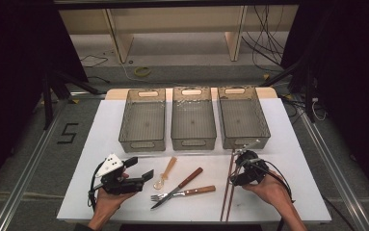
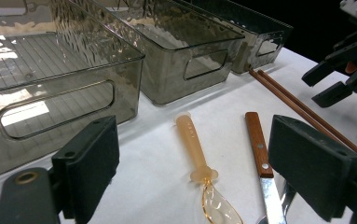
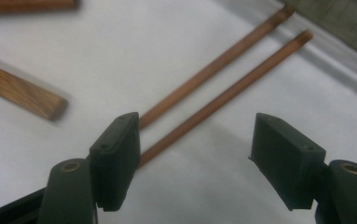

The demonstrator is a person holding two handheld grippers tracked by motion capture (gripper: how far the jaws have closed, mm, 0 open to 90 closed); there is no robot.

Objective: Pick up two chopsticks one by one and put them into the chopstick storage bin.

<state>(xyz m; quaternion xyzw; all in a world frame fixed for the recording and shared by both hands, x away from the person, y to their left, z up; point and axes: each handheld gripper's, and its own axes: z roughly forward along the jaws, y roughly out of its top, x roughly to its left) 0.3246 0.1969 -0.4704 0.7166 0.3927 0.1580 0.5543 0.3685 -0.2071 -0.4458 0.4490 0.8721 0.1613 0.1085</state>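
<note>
On the white table lie an amber plastic spoon (image 1: 166, 172), a wooden-handled knife (image 1: 188, 180), a wooden-handled fork (image 1: 191, 192) and a pair of brown chopsticks (image 1: 229, 185). My left gripper (image 1: 141, 168) rests at the front left, open, with nothing between its jaws. Past that open gripper (image 2: 195, 158) I see the spoon (image 2: 192, 140) and the knife (image 2: 257, 140). My right gripper (image 1: 236, 169) hovers over the chopsticks' far half. In its own view the gripper (image 3: 195, 158) is open, and the chopsticks (image 3: 223, 58) run just beyond and under its left jaw, untouched.
Three smoky clear bins (image 1: 142, 140) stand in a row at the back of the table, all with nothing inside. A wooden cutlery handle (image 3: 22, 93) lies left of the right gripper. The table's front edge is near both hands.
</note>
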